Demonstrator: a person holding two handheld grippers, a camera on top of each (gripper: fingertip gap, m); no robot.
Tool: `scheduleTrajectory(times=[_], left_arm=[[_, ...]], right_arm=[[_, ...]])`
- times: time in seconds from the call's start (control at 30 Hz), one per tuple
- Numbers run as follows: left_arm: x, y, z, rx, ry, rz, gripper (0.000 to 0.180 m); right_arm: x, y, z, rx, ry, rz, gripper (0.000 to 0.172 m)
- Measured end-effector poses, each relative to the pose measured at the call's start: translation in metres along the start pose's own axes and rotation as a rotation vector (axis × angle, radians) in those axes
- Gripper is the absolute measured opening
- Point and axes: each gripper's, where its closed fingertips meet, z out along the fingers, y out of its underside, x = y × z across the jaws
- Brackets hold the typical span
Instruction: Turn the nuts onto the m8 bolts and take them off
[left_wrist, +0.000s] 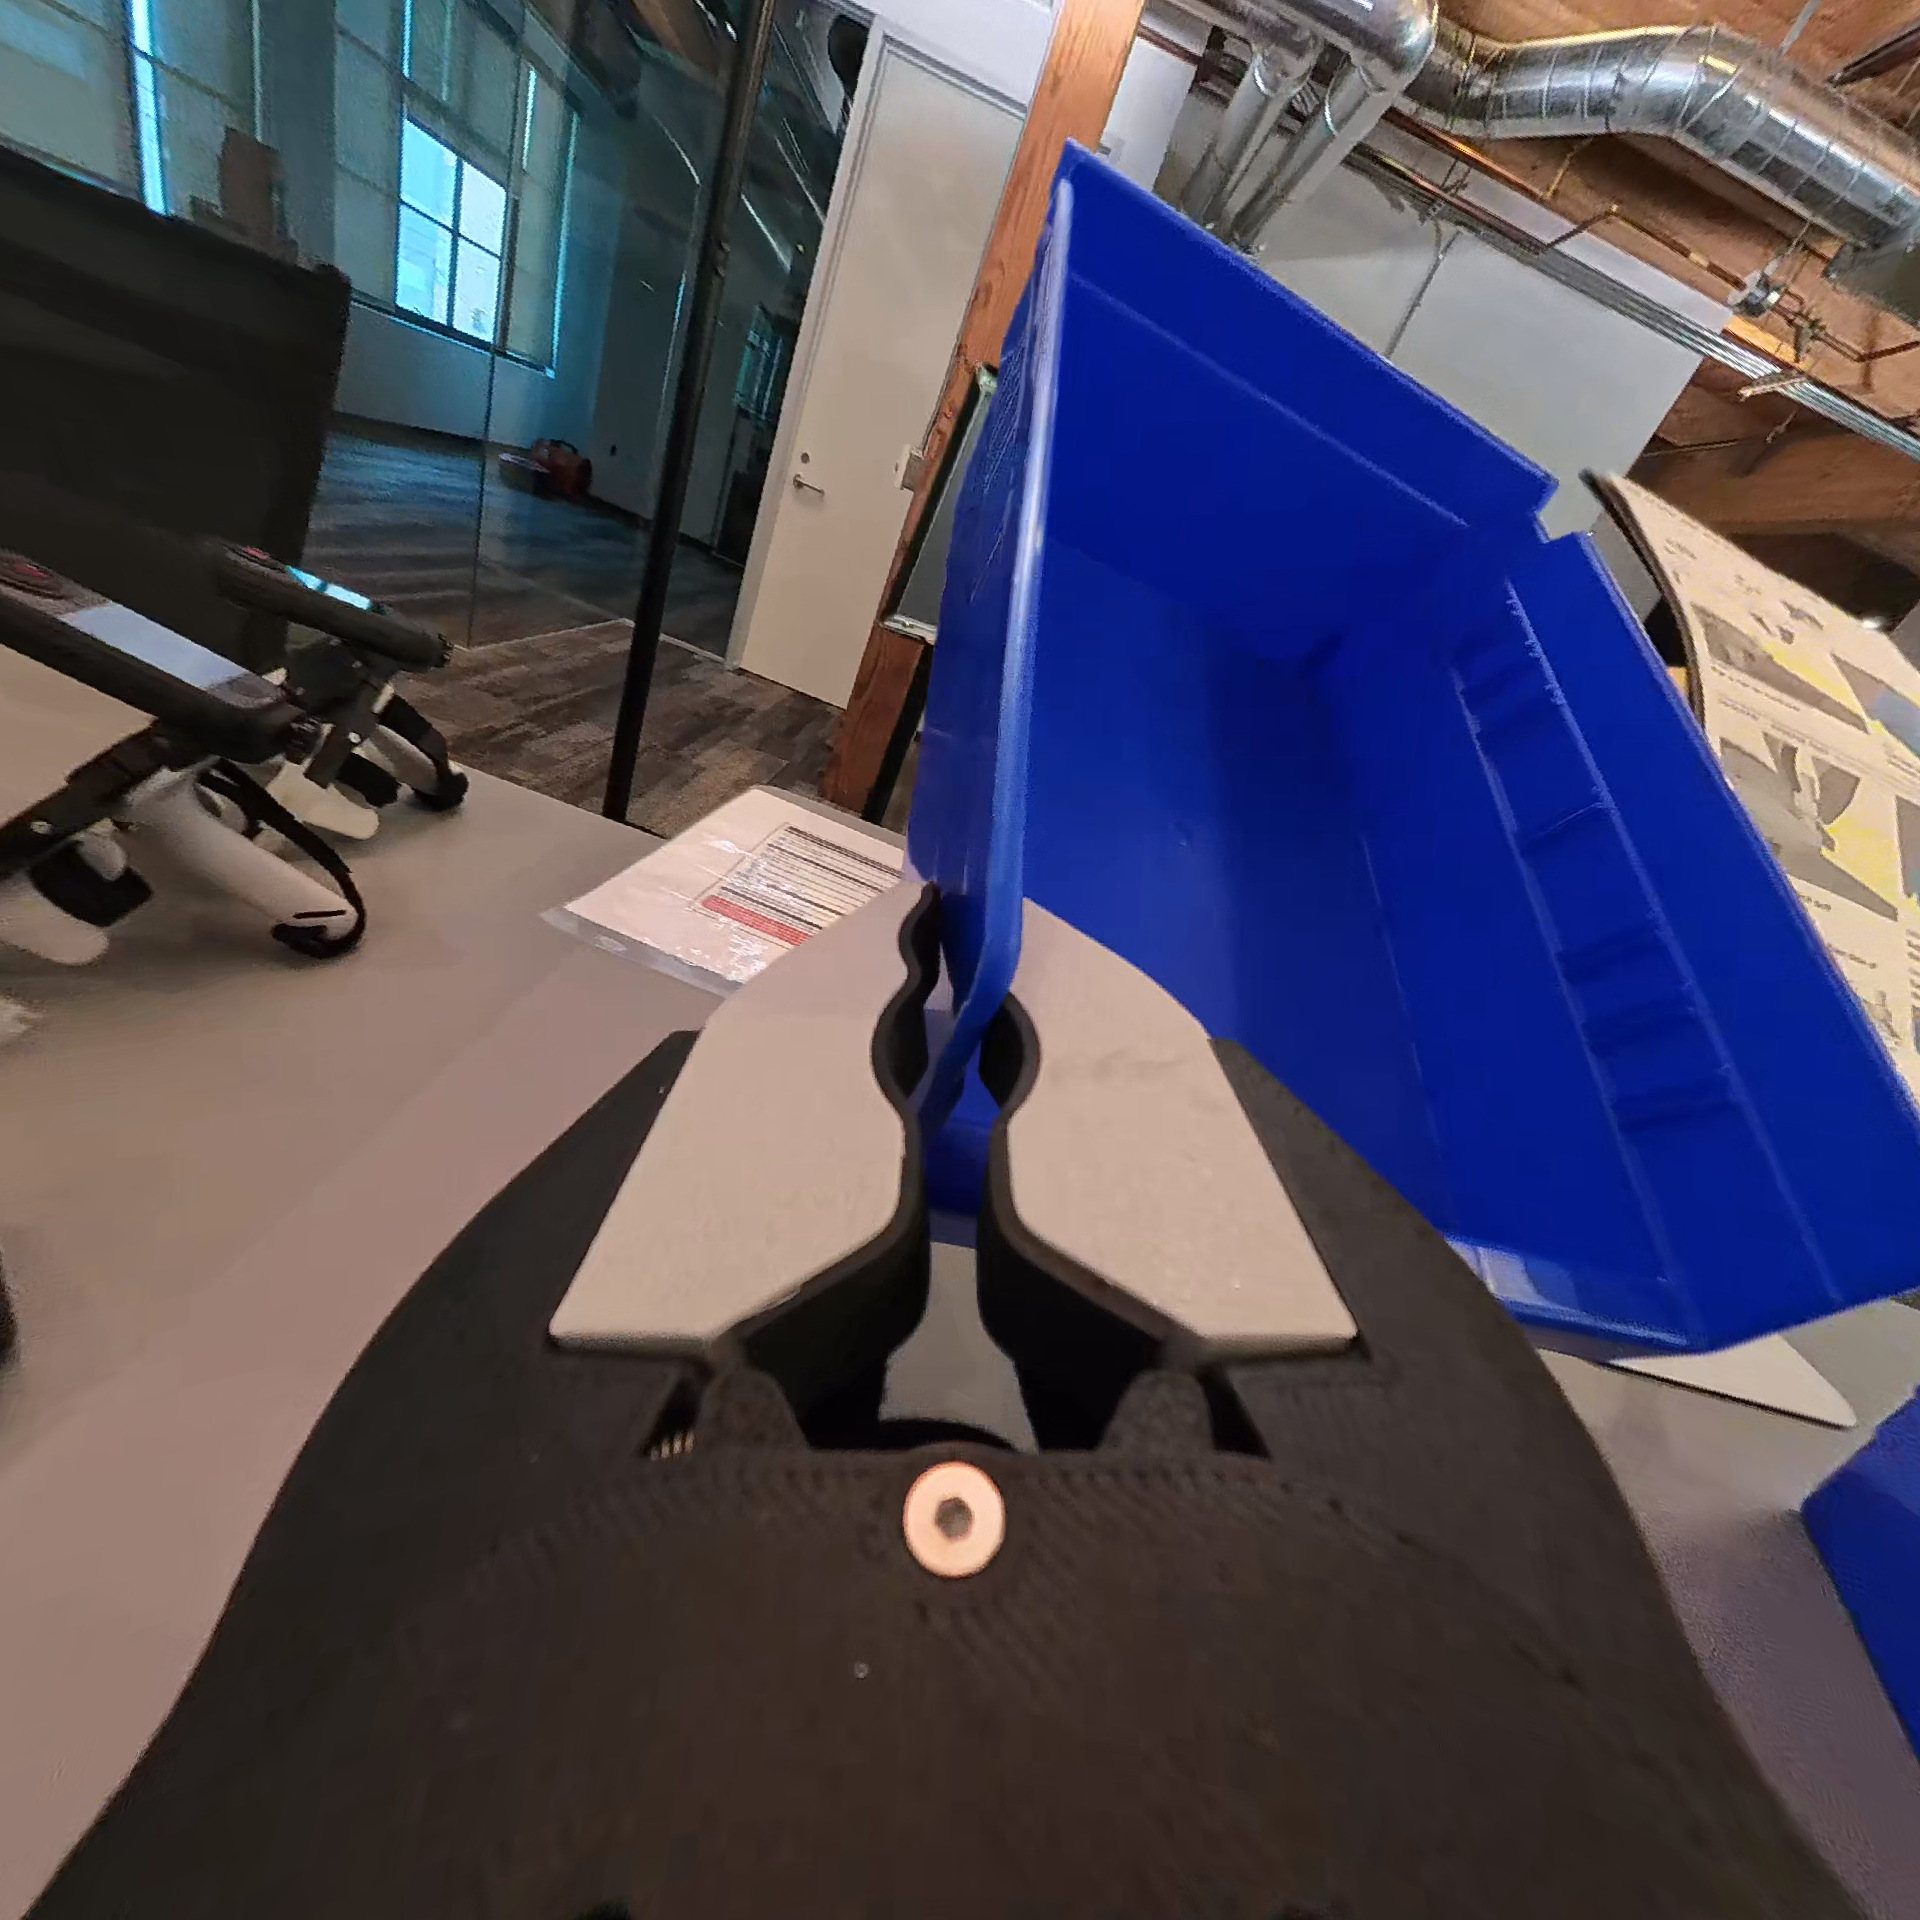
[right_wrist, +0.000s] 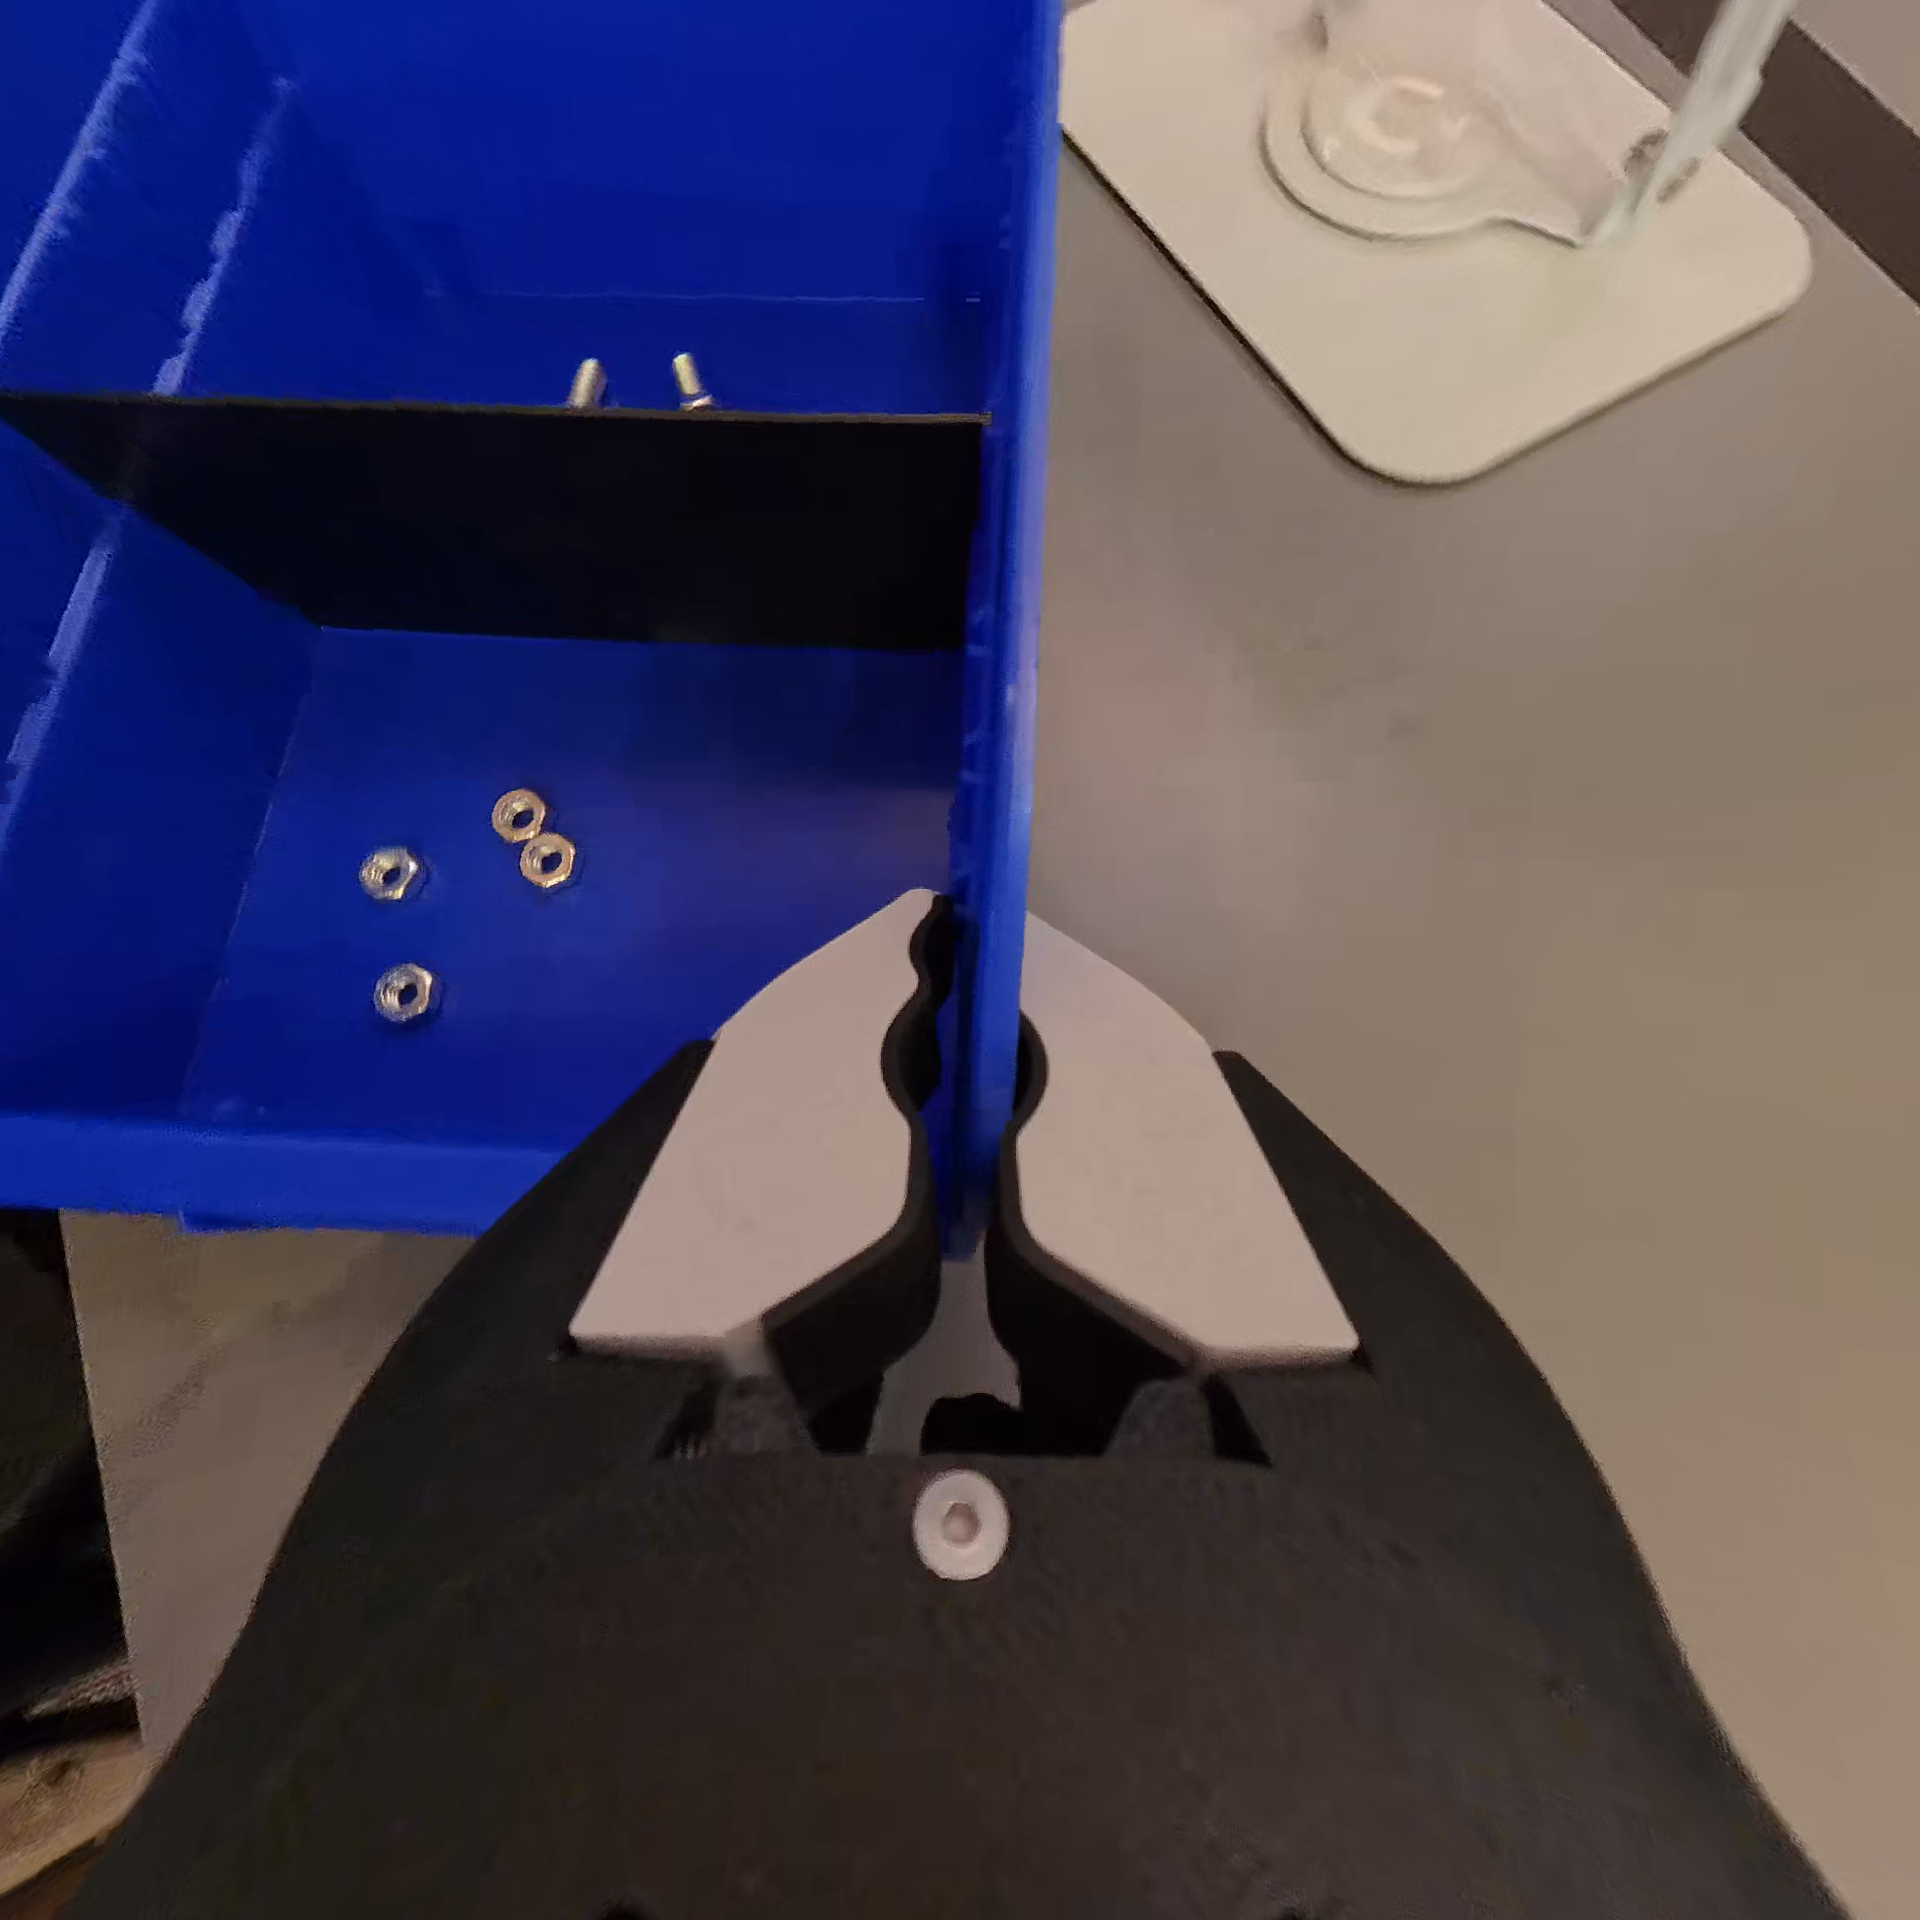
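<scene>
My left gripper (left_wrist: 961, 966) is shut on the thin side wall of an empty blue bin (left_wrist: 1299, 831), which is tilted up off the grey table (left_wrist: 312, 1143). My right gripper (right_wrist: 977, 935) is shut on the right wall of another blue bin (right_wrist: 997, 623). A black divider (right_wrist: 582, 520) splits this bin. Several silver nuts (right_wrist: 548, 860) lie loose in the near compartment, left of my fingers. Two bolts (right_wrist: 587, 382) poke up behind the divider in the far compartment.
A white flat base with a clear post (right_wrist: 1455, 312) stands on the table right of the bin. In the left wrist view there is a laminated sheet (left_wrist: 748, 894), white and black handheld devices (left_wrist: 208, 810), a printed board (left_wrist: 1818, 779) and another blue corner (left_wrist: 1870, 1558). Some 70 cm of space lies between my two pairs of fingers.
</scene>
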Motion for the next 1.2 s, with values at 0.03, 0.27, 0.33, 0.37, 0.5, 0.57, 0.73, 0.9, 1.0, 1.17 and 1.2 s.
scheduleTrajectory(times=[0.03,0.27,0.33,0.37,0.5,0.57,0.73,0.9,1.0,1.17,1.2], left_arm=[[-0.002,-0.003,-0.003,0.003,-0.003,0.006,0.005],[-0.01,-0.018,-0.015,0.023,-0.019,0.018,0.005],[-0.013,-0.02,-0.017,0.028,-0.022,0.012,0.005],[-0.014,-0.021,-0.019,0.031,-0.024,0.012,0.005],[-0.02,-0.026,-0.023,0.036,-0.036,0.014,0.005],[-0.022,-0.028,-0.025,0.035,-0.038,0.021,0.005],[-0.022,-0.04,-0.033,0.047,-0.034,0.047,0.005],[-0.013,-0.05,-0.039,0.073,-0.024,0.06,0.005],[-0.008,-0.054,-0.044,0.087,-0.012,0.052,0.005],[-0.006,-0.06,-0.05,0.098,-0.002,0.049,0.005],[-0.006,-0.061,-0.05,0.098,0.0,0.052,0.005]], right_arm=[[-0.005,-0.01,0.01,-0.003,-0.015,-0.004,0.005],[-0.038,-0.08,0.092,-0.009,-0.08,0.007,0.005],[-0.044,-0.099,0.114,0.001,-0.072,0.068,0.006],[-0.046,-0.108,0.124,0.0,-0.062,0.102,0.005],[-0.063,-0.141,0.152,0.046,-0.045,0.121,0.009],[-0.063,-0.158,0.146,0.097,-0.012,0.094,0.043],[-0.083,-0.211,0.089,0.216,-0.034,-0.297,0.037],[-0.138,-0.245,0.122,0.031,-0.164,-0.781,0.042],[-0.158,-0.238,0.182,-0.174,-0.233,-1.03,0.05],[-0.167,-0.217,0.255,-0.422,-0.33,-1.225,0.044],[-0.168,-0.211,0.262,-0.471,-0.37,-1.225,0.035]])
